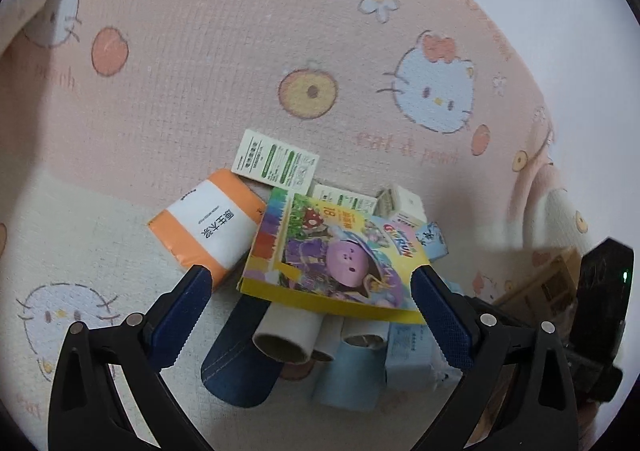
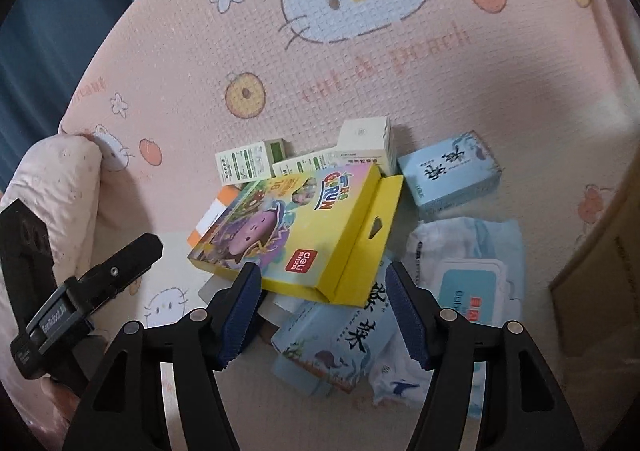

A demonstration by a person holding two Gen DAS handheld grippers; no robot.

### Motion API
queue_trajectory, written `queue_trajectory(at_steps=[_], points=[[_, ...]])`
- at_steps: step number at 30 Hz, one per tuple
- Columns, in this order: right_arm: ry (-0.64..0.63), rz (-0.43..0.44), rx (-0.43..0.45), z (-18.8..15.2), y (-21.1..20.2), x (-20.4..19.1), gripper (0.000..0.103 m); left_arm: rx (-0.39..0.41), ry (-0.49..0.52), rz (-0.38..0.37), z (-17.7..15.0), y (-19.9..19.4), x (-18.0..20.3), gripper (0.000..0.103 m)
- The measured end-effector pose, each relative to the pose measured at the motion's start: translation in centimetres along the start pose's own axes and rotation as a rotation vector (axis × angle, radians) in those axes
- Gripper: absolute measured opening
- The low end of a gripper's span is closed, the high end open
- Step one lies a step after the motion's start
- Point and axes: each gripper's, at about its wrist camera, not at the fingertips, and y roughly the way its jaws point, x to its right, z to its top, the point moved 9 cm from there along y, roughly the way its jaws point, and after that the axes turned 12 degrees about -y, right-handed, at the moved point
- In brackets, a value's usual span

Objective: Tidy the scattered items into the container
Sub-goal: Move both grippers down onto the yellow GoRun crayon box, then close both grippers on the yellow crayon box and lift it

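Pink cartoon-cat mat (image 1: 208, 83) w/ peaches & flowers covers the surface; dark blue fabric (image 2: 60, 11) beyond its far edge, cardboard box (image 2: 600, 271) at right. Left gripper (image 1: 310, 283) wide open, holding nothing, fingers either side of the yellow crayon box (image 1: 332, 255). Right gripper (image 2: 322, 291) also open, empty, its tips at that box's near edge; contact unclear. Box reads "deli", "GLORUN". It tops a pile: cardboard tubes (image 1: 286, 335), orange tissue pack (image 1: 208, 223), blue tissue packs (image 2: 450, 173), wipes pack (image 2: 472, 275), white-green cartons (image 1: 276, 161) farthest.
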Motion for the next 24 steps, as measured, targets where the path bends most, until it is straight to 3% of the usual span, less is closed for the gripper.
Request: queue_trajectory(at_steps=[4,8,13,16,21,24], points=[[0.12,0.088,0.04,0.2,0.4,0.7,0.063,-0.041,-0.046,-0.035,-0.1,1.2,-0.8,0.093],[0.154,0.075,0.049,0.5,0.8,1.5,0.063,-0.08,-0.092,-0.021,-0.3,2.5,-1.8,0.083],[0.217,0.097,0.027,0.1,1.9,2.8,0.061,-0.09,-0.164,-0.035,-0.3,3.5,-2.7,0.082],[0.28,0.143,0.026,-0.3,2.7,3.4,0.055,-0.088,-0.201,-0.071,0.1,3.8,-2.7,0.081],[0.33,0.193,0.046,-0.2,3.3,3.6,0.035,-0.125,-0.234,-0.019,-0.2,5.3,-3.2,0.051],[0.302,0.195,0.05,0.0,3.2,3.3,0.03,-0.125,-0.239,-0.029,-0.6,5.3,-2.9,0.051]])
